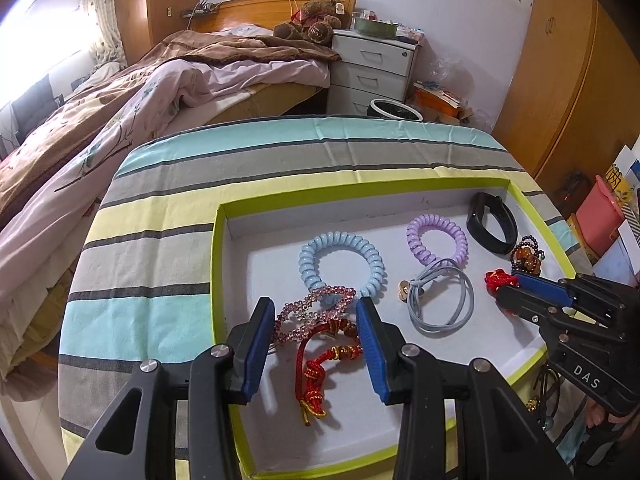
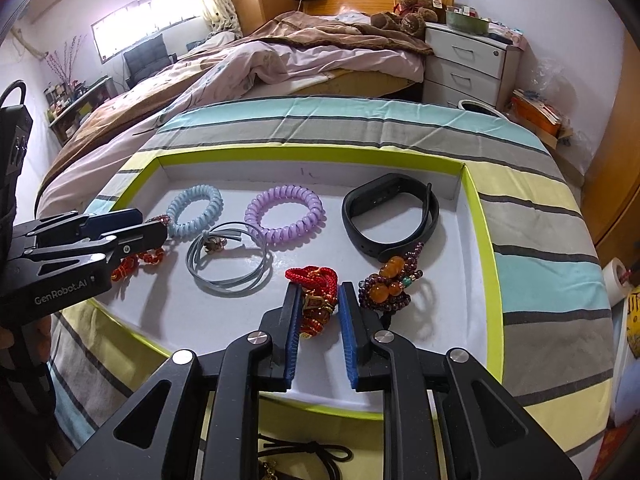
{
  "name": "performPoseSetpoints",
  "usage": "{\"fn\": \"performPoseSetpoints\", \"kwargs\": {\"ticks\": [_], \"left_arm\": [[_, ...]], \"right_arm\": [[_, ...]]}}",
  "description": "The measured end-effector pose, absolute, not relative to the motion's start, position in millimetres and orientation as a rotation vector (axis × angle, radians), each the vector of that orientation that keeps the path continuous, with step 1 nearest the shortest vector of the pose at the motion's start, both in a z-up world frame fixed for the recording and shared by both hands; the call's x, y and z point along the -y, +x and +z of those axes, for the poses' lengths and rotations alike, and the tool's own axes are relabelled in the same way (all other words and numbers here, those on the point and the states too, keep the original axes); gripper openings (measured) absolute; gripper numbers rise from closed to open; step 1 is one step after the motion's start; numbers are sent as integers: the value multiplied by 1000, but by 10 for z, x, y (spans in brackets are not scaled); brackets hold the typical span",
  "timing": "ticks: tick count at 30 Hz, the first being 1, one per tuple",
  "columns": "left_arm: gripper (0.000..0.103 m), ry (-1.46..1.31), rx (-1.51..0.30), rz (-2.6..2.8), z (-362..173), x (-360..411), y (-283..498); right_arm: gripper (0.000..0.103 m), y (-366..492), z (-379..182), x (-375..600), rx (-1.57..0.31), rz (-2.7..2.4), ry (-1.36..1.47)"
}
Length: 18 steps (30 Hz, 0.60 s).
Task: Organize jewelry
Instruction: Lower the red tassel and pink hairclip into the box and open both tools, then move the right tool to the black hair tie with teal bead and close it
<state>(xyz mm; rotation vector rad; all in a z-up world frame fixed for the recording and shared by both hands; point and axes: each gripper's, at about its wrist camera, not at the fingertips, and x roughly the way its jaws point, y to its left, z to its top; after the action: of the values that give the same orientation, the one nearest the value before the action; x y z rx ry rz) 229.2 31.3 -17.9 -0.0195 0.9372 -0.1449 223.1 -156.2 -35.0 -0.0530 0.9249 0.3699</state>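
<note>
We hold both tools low over the tray [image 2: 486, 240] that sits on the striped cloth [image 2: 360, 120] covering the bench. Our left tool [image 1: 316, 312] has its fingers apart, straddling a pink sparkly bracelet [image 1: 316, 308] and a red cord bracelet [image 1: 320, 364] at the tray's 7 o'clock. Our right tool [image 2: 319, 292] is also spread, with a red braided bracelet [image 2: 316, 296] between the pads but not clamped. At 3 o'clock beside it lies a beaded bracelet [image 2: 390, 284]; the black band [image 2: 390, 216] rests at 1 o'clock.
</note>
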Motion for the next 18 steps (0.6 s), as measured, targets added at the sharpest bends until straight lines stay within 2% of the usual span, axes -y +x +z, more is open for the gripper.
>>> {"fn": "performPoseSetpoints", "kwargs": {"ticks": [2, 4, 6, 18], "left_arm": [[43, -18, -937, -141, -176, -307, 2281], [47, -20, -935, -142, -176, -303, 2275], [47, -23, -931, -146, -161, -300, 2262], [49, -32, -877, -160, 75, -238, 2004]], "right_arm": [[23, 2242, -349, 1564, -927, 372, -47], [35, 2245, -350, 1559, -927, 376, -41], [42, 2243, -351, 1551, -927, 375, -43], [42, 2093, -201, 1602, -885, 385, 11]]}}
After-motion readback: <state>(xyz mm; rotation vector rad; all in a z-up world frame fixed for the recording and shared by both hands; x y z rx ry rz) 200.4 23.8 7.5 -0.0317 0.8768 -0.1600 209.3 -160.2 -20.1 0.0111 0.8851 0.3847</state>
